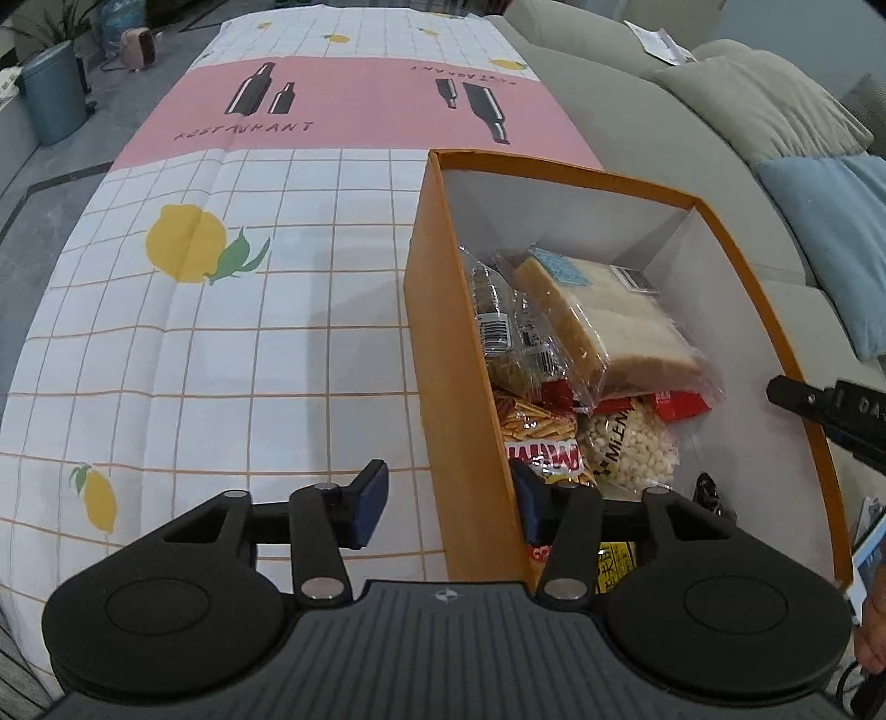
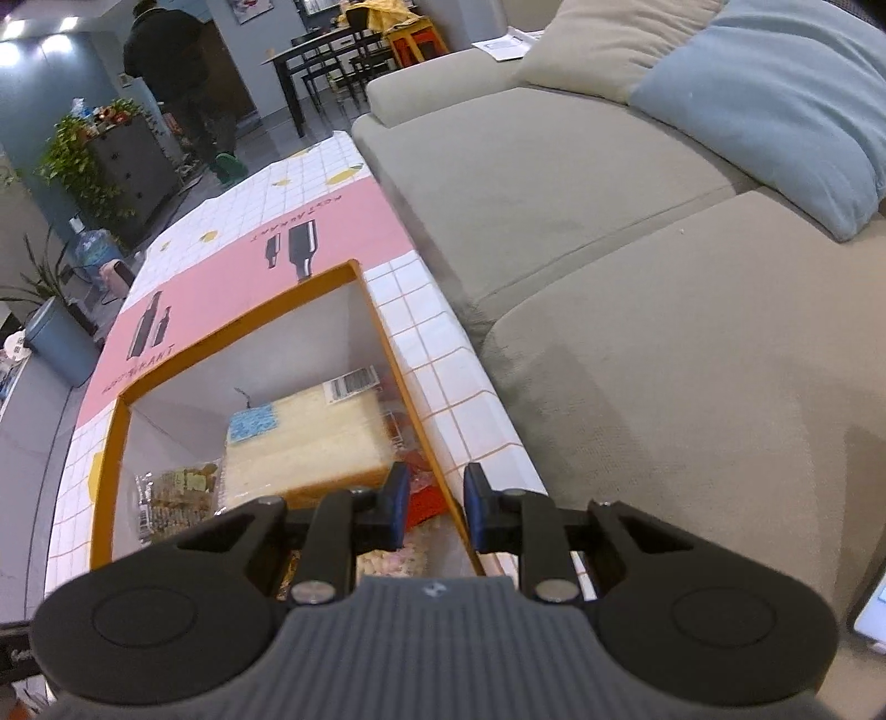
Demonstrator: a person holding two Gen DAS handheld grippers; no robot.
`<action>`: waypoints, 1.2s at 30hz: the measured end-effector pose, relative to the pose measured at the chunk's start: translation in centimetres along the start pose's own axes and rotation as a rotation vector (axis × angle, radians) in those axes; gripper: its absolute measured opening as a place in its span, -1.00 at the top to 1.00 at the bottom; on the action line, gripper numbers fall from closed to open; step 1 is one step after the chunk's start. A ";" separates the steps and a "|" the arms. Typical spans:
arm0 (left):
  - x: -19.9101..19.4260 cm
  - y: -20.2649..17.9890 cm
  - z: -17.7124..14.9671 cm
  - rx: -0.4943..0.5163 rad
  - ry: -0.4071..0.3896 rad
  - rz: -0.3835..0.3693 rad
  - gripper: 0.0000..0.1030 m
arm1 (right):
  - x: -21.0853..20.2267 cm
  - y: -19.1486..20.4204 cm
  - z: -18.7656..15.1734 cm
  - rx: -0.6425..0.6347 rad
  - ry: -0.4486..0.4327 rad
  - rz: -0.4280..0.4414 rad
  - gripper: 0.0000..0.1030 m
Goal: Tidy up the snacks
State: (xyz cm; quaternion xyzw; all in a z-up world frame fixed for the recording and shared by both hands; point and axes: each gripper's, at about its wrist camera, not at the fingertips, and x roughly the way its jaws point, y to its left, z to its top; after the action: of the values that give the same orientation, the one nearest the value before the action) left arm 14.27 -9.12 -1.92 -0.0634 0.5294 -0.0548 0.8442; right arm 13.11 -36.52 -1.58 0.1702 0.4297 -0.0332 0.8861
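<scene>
Lemon-print tablecloth (image 1: 221, 332) beside grey sofa (image 2: 609, 249), both claws apart astride orange box (image 1: 443, 332) walls

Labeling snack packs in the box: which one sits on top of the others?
The clear-wrapped sliced bread loaf, with a blue sticker and a barcode label. It lies across the other packs inside the orange box; the white-pellet bag and stick-snack pack lie lower.

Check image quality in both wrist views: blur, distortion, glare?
Left wrist: strong fisheye bowing of the tablecloth grid, orange box sharp, soft even light. Right wrist: same barrel distortion, slightly soft, bright ceiling lights blown out at the top left.
</scene>
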 end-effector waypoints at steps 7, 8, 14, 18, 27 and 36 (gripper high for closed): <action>-4.5 -1.2 -0.3 0.120 -0.143 0.053 -0.29 | -4.5 1.9 -0.6 -0.006 -0.190 0.014 -0.01; -5.5 -1.3 -0.3 0.133 -0.178 0.058 -0.34 | -5.4 2.4 -0.9 -0.013 -0.220 0.015 -0.02; -11.1 -1.0 -1.1 0.185 -0.382 0.054 -0.61 | -9.0 3.6 -3.8 0.015 -0.252 0.034 -0.14; -14.1 -0.8 -2.4 0.224 -0.468 0.022 -0.70 | -10.8 4.7 -5.8 0.010 -0.254 0.001 -0.16; -13.9 1.6 -4.7 0.107 -0.359 0.022 -0.70 | -12.6 9.5 -11.3 -0.147 -0.153 -0.166 -0.16; -10.9 3.0 -7.2 0.112 -0.258 -0.007 -0.68 | -12.2 12.4 -15.7 -0.245 -0.068 -0.165 -0.16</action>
State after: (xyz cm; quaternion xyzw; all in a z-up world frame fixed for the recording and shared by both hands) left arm 3.17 -4.77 4.10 -0.0244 0.4123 -0.0786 0.9073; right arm -3.83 -20.75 2.27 0.0238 0.4128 -0.0588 0.9086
